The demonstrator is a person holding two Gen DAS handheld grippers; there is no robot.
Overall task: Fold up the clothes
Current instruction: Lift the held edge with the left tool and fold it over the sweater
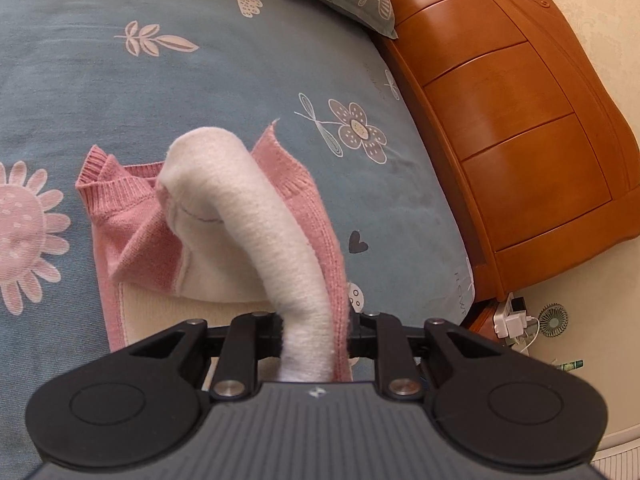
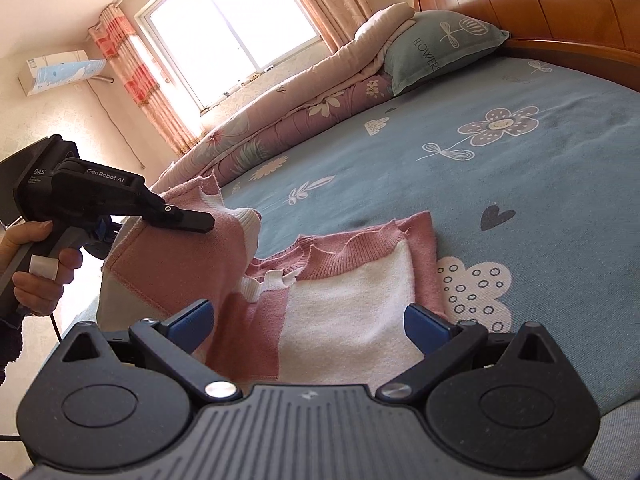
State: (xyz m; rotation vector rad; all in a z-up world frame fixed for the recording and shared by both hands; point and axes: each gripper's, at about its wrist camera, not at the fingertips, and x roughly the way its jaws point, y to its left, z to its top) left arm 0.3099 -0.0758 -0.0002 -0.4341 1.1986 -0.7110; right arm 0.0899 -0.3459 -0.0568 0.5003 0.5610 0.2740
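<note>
1. The pink-and-white knitted sweater [image 2: 344, 300] lay on the blue flower-printed bedsheet [image 2: 520, 184].
2. Only the right wrist view showed the left gripper [image 2: 200, 222] clamping a lifted sleeve.
3. The right gripper [image 2: 308, 326] hovered spread wide, empty.

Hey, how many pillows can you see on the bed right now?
1. A grey-green pillow printed FLOWERS lies at the head of the bed, against the wooden headboard and beside the rolled quilt. Others could be hidden behind that quilt.
</note>
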